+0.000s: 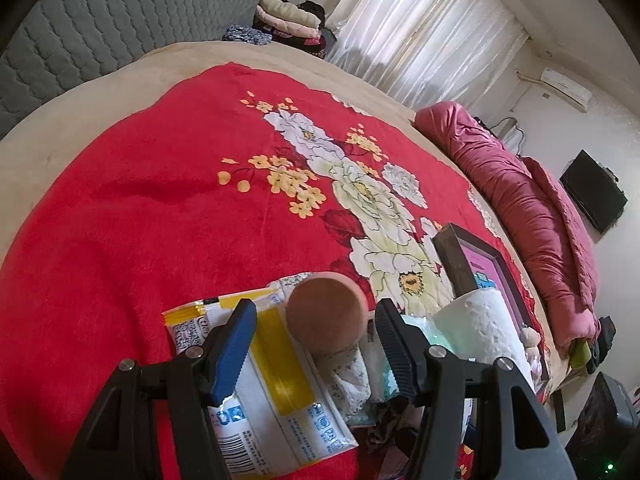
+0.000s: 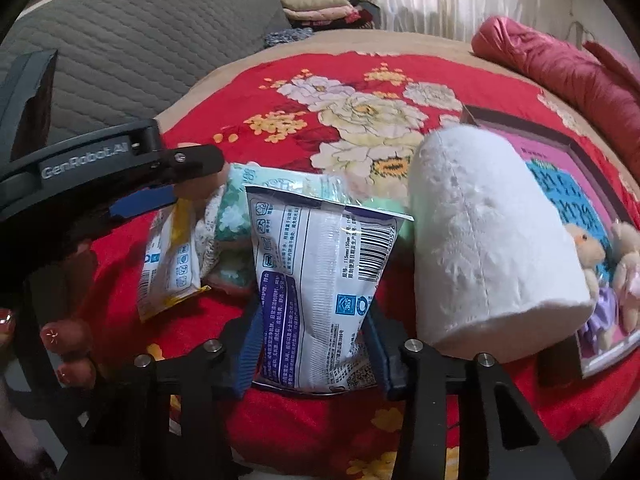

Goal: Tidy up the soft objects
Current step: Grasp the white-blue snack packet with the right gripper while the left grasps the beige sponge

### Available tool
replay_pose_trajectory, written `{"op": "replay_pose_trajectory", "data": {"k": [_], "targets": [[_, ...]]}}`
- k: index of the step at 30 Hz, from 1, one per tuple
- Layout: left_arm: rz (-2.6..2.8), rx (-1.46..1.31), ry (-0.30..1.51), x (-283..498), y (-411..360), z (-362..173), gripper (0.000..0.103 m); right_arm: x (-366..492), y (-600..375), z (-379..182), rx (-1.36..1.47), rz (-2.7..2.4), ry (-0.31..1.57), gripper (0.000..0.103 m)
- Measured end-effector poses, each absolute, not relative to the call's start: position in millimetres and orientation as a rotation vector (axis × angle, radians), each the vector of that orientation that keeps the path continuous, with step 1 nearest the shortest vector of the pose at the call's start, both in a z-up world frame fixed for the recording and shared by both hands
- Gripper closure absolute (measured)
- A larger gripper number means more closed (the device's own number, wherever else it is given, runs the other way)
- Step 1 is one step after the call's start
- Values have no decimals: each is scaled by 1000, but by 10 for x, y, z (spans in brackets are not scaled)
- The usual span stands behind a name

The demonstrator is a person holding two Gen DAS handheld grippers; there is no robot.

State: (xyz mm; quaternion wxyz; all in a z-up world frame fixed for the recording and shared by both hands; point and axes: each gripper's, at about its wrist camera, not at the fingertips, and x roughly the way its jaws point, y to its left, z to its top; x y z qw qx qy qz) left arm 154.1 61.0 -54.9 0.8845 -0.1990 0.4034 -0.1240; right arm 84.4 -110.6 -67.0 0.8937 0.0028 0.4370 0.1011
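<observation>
Two hand-held grippers: right hand-held gripper (image 2: pixel 316 344) around blue-white wipes pack (image 2: pixel 320 280), left hand-held gripper (image 1: pixel 316 344) agape.

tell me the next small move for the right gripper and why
Probably lift the white and purple tissue pack slightly. The right gripper has its fingers closed on the pack's lower end, and the toilet paper roll and the yellow-striped pack crowd it on either side, so lifting before moving sideways should avoid dragging them.
</observation>
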Motion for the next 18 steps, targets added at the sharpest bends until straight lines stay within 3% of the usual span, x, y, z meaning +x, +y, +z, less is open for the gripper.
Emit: {"op": "replay_pose_trajectory", "data": {"k": [7, 18], "targets": [[-302, -389, 832, 1539, 535, -519, 63, 787, -1072, -563, -20, 245, 858, 57], [-321, -415, 807, 1490, 602, -500, 65, 694, -1102, -446, -27, 264, 814, 56]]}}
